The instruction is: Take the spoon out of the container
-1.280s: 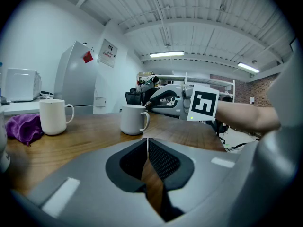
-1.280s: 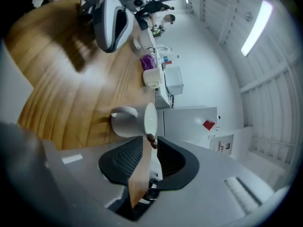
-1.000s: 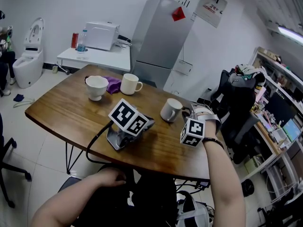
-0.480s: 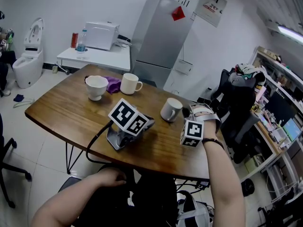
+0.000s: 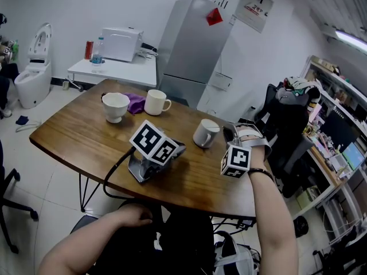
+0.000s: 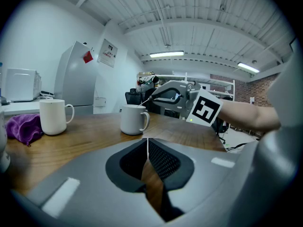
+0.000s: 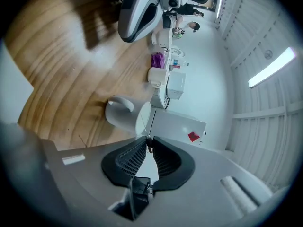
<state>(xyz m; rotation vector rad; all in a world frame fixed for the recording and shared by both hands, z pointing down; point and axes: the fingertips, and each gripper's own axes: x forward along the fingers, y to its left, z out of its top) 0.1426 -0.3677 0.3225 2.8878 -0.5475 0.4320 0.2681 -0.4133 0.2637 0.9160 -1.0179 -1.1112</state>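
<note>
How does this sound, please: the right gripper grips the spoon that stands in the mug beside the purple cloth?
Only the mug is wrong: the spoon stands in the lone mug, well apart from the purple cloth. The right gripper, its jaws having just been closing, does grip it; the right gripper view shows this.

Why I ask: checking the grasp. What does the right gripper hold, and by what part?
The spoon, by its handle tip; the right gripper's jaws just closed on it.

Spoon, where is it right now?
Left gripper view, centre: the spoon stands in the right-hand white mug, handle tip pinched by the right tongs, which have just been closing.
</note>
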